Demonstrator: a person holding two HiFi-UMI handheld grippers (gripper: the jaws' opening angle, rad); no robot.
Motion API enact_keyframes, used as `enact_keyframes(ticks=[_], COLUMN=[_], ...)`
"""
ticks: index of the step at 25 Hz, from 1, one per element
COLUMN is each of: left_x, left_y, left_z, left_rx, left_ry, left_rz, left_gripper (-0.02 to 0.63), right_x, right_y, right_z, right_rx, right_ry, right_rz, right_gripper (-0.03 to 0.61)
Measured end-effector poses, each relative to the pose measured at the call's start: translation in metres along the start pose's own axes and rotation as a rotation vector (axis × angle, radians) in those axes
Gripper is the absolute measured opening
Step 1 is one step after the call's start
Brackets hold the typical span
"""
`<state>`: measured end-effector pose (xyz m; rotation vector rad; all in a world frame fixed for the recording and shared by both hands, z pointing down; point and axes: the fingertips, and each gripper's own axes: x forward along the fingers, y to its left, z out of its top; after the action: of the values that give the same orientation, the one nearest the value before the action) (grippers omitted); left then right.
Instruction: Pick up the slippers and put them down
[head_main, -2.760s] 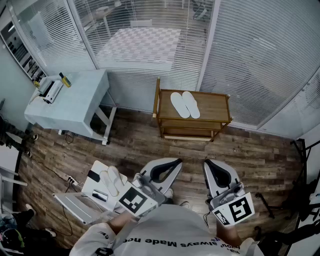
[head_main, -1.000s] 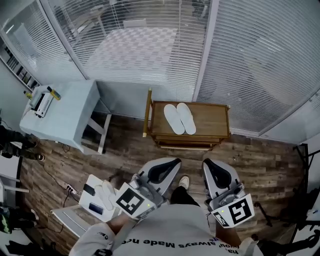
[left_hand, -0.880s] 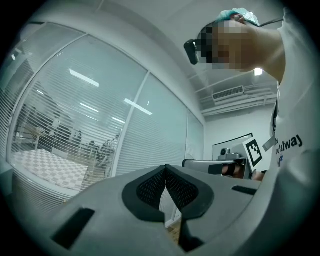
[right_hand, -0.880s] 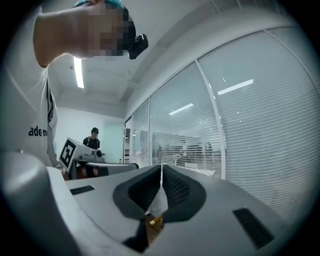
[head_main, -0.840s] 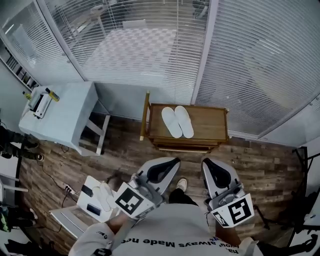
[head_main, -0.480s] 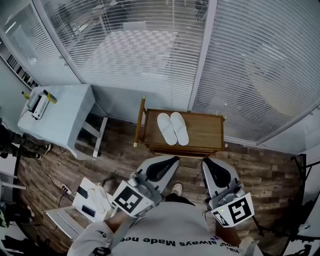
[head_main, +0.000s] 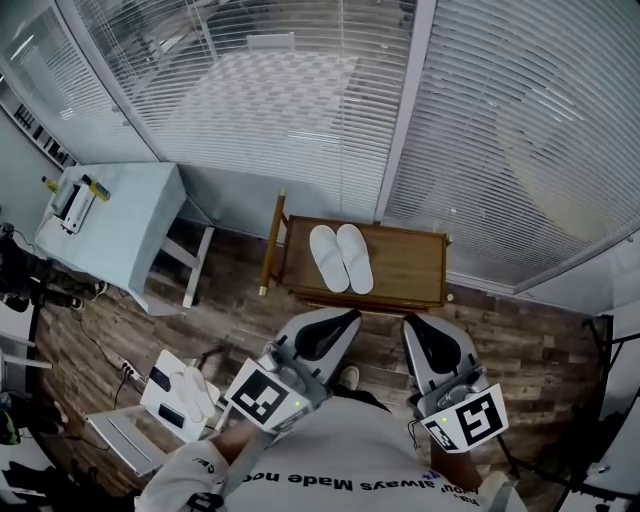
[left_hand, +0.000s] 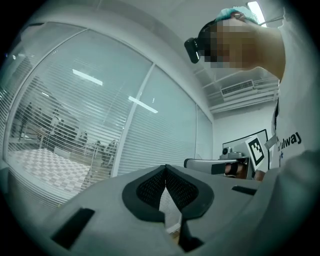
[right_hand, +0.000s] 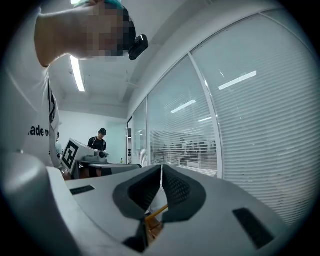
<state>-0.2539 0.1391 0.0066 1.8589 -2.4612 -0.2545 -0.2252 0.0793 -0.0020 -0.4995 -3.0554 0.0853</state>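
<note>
Glass wall (right_hand: 250, 125) fills my gripper views; only the head view lists slippers (head_main: 340, 258) on table (head_main: 410, 270). Left gripper (left_hand: 165, 168), right gripper (right_hand: 161, 168): closed, empty.

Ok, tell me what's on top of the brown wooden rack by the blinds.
A pair of flat white slippers lies side by side on the left half of the brown wooden rack. Anything stored lower down in the rack is covered by its top.

The top of the wooden rack (head_main: 400, 262) hides its lower shelves. The yellow-tipped device (head_main: 66, 200) on the far left table (head_main: 120, 230) is too small to identify.
</note>
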Motion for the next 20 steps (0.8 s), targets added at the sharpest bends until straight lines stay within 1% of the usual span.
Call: enact_keyframes(ticks=[4, 8, 11, 13, 20], left_x=[0.007, 0.017, 0.024, 0.027, 0.037], left_y=[0.015, 0.04, 0.061, 0.08, 0.158], left_z=[-0.002, -0.005, -0.001, 0.001, 0.012], left_rx=[0.004, 0.004, -0.006, -0.008, 0.0], left_ry=[0.008, 0.012, 0.024, 0.037, 0.046], left_rz=[-0.001, -0.001, 0.002, 0.006, 0.016], left_gripper=[0.011, 0.011, 0.012, 0.011, 0.011], right_x=[0.016, 0.04, 0.064, 0.085, 0.164], right_y=[-0.009, -0.019, -0.026, -0.03, -0.046], right_z=[-0.004, -0.006, -0.006, -0.005, 0.0], right_rx=[0.009, 0.014, 0.014, 0.012, 0.011], right_ry=[-0.002, -0.003, 0.0, -0.001, -0.001], right_rz=[0.002, 0.002, 0.008, 0.013, 0.025], right_gripper=[0.017, 0.017, 0.017, 0.017, 0.017])
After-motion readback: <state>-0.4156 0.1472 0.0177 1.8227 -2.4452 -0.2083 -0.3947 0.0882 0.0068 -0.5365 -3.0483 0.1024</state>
